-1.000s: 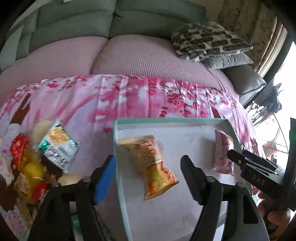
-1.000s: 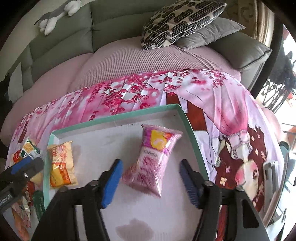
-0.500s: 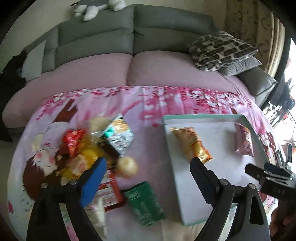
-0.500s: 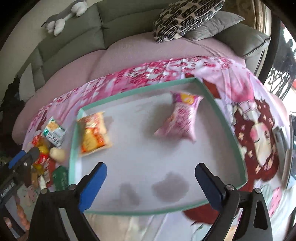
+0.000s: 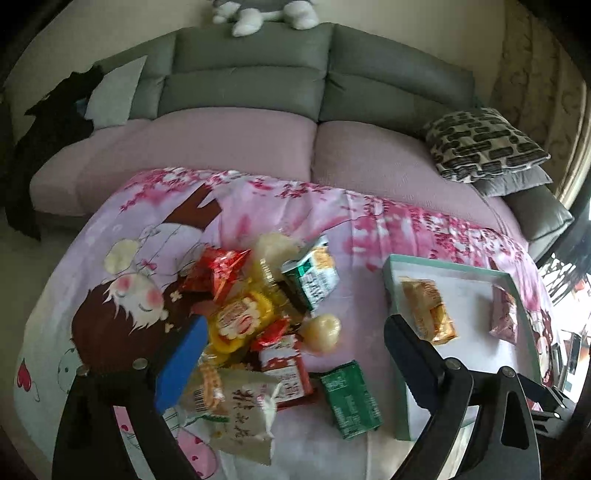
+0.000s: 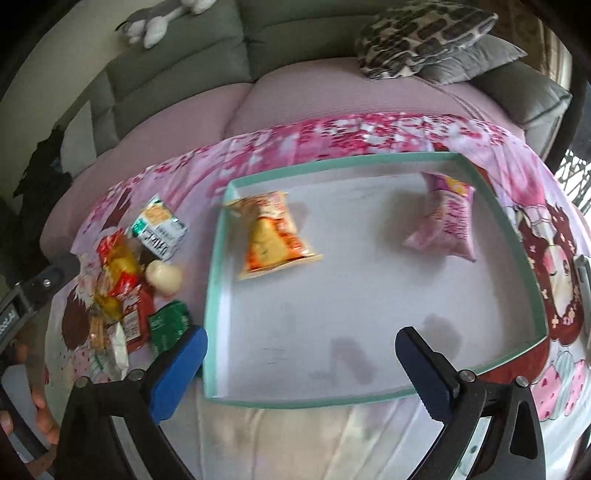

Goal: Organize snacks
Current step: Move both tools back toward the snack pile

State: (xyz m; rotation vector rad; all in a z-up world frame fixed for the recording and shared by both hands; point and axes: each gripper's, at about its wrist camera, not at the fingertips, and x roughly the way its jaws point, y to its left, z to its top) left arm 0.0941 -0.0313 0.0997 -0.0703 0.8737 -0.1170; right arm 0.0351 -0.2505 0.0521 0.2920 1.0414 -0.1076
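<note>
A green-rimmed tray [image 6: 218, 258] with a white floor lies on the pink cloth. In it lie an orange snack bag [image 6: 273, 236] at the left and a pink snack bag [image 6: 448, 221] at the right. My right gripper [image 6: 299, 350] hangs over the tray's near edge, its jaws opening with nothing between them. My left gripper [image 5: 291, 347] hovers above the loose snack pile left of the tray [image 5: 391, 280], its jaws opening too and gripping nothing. Under it sit a yellow packet [image 5: 240, 317], a pale round snack [image 5: 321, 330], a red-white packet [image 5: 284, 365] and a green packet [image 5: 349, 398].
A green-white packet [image 5: 314, 277], a red packet [image 5: 218, 269] and a white bag [image 5: 243, 413] also belong to the pile. Behind the cloth stands a sofa [image 5: 236, 136] with patterned cushions [image 5: 484, 144] and a plush toy [image 5: 266, 11]. A hand [image 6: 40, 417] holds the left gripper.
Both grippers drew back from the tray and their jaws widened, leaving the orange and pink bags lying in it. The left gripper swung left to over the snack pile.
</note>
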